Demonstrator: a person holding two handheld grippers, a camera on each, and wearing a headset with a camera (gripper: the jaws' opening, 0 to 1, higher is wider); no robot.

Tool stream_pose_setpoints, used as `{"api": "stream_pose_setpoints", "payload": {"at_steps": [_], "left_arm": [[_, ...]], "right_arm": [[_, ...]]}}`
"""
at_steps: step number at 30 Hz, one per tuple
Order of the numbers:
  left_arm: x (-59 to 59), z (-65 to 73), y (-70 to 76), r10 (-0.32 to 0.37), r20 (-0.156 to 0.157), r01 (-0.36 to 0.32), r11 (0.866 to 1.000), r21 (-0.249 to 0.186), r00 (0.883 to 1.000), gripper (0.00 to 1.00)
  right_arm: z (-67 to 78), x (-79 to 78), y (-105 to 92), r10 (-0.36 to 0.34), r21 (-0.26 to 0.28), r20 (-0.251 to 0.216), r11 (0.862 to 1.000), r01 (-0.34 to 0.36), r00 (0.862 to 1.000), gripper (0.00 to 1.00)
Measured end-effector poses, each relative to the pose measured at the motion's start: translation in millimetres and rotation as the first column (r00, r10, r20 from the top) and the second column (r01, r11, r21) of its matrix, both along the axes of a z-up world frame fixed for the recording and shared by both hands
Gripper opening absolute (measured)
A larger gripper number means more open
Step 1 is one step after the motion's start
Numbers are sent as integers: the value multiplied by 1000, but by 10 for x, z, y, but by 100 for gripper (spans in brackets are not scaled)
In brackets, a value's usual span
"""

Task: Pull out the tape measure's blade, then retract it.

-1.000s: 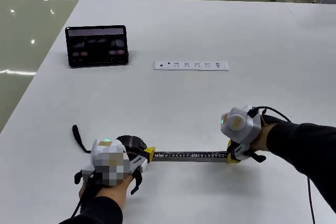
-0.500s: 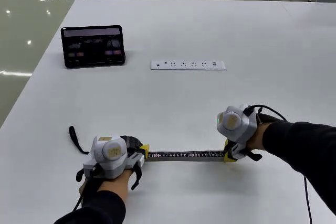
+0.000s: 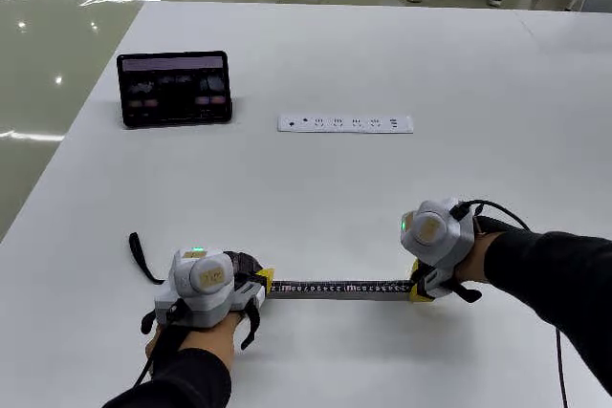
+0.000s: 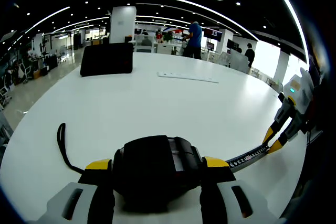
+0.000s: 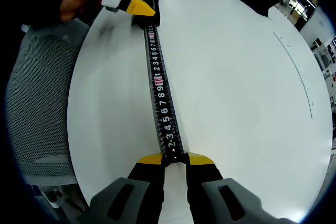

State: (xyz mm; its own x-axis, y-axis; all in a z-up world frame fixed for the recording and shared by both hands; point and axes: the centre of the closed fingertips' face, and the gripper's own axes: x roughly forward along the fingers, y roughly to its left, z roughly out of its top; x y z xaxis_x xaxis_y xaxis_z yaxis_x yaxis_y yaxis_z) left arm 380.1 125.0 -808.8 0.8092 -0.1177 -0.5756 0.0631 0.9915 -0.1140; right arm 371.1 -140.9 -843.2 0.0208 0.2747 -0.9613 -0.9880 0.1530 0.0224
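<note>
The white table [image 3: 382, 54] carries a dark tablet [image 3: 175, 88], propped upright near the left edge. A white power strip [image 3: 345, 124] lies flat to the tablet's right, well apart from it. Near the front edge sits the black tape measure [image 4: 157, 163], its black strap [image 3: 142, 255] trailing loose on the tabletop to the left, and its blade [image 3: 339, 288] stretches along the surface to the right (printed numbers facing up, clearest in the right gripper view).
</note>
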Motion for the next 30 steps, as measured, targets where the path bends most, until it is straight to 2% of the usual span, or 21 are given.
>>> {"api": "stream_pose_setpoints", "payload": {"at_steps": [5,12,30], "left_arm": [[2,-3,0,-1,-5,1,1000,-5,1000,62],[2,-9,-8,-6,-11,6,1000,-9,1000,62],[-12,-8,-29,-7,-19,7,1000,-13,1000,62]], "right_arm": [[1,-7,17,-2,1,7,1000,1,1000,10],[2,-14,33,-27,33,18,999,26,999,10],[2,-5,123,-1,27,17,1000,1,1000,10]]}}
